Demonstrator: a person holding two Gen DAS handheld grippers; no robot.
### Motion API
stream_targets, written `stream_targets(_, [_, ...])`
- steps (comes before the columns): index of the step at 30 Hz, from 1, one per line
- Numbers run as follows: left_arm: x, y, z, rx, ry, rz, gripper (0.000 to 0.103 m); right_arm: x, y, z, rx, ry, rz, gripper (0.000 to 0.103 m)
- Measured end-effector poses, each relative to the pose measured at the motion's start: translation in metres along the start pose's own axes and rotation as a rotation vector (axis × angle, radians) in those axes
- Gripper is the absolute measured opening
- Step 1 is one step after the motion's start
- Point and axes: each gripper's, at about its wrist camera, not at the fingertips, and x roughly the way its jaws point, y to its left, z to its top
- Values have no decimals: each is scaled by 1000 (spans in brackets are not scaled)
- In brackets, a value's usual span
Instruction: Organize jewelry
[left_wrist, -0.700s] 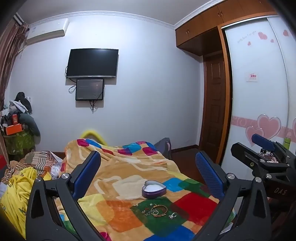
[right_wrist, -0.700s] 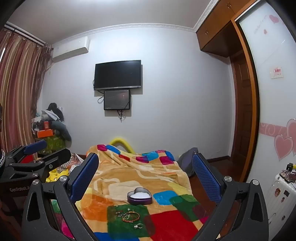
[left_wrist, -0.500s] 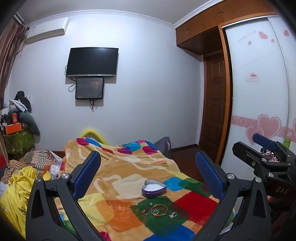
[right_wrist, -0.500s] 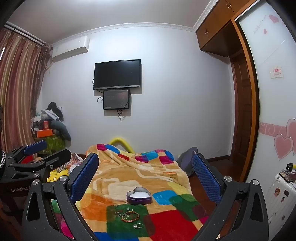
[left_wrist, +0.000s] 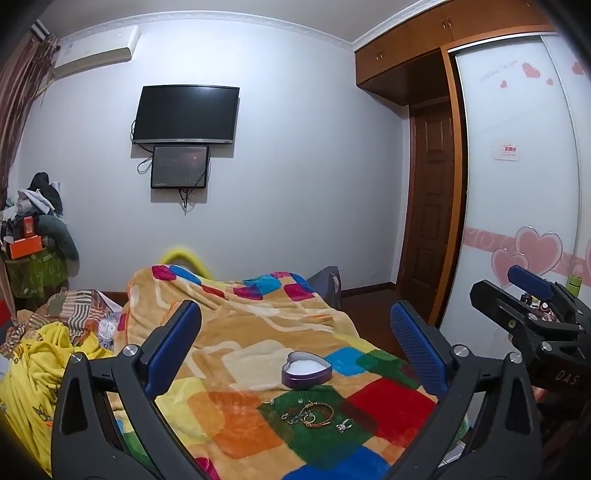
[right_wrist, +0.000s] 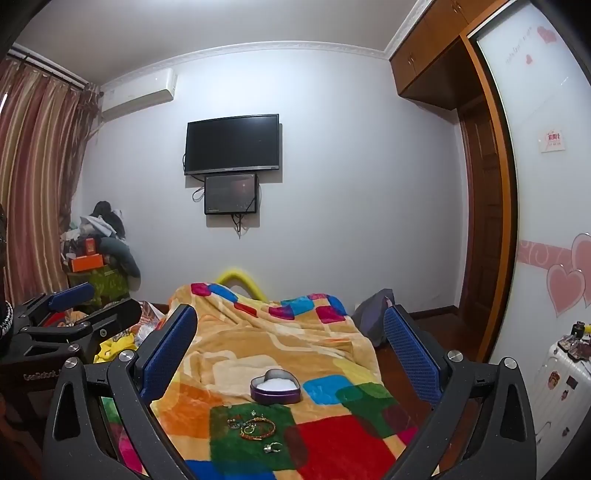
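Observation:
A purple heart-shaped box (left_wrist: 306, 374) with a white lining stands open on the colourful blanket (left_wrist: 240, 332); it also shows in the right wrist view (right_wrist: 276, 389). Just in front of it, on a green square, lie a gold bracelet (left_wrist: 317, 414) (right_wrist: 258, 428), small rings (left_wrist: 344, 426) (right_wrist: 272, 447) and a few other small pieces. My left gripper (left_wrist: 295, 332) is open and empty, held above and short of the jewelry. My right gripper (right_wrist: 290, 334) is open and empty too, and shows at the right of the left wrist view (left_wrist: 532, 295). The left gripper shows at the left of the right wrist view (right_wrist: 74, 306).
The blanket covers a bed that runs toward a white wall with a television (right_wrist: 232, 144). Yellow cloth (left_wrist: 29, 373) and piled clothes (left_wrist: 33, 229) lie left. A wardrobe with heart stickers (left_wrist: 524, 184) and a white suitcase (right_wrist: 557, 380) stand right.
Both views have shifted only slightly; the grippers stay open and the jewelry and box have not moved.

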Motion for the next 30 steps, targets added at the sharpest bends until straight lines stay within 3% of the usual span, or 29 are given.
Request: stream_targets(30, [11, 1, -1, -6, 40, -4, 103, 3, -1, -2, 21, 20, 8, 101])
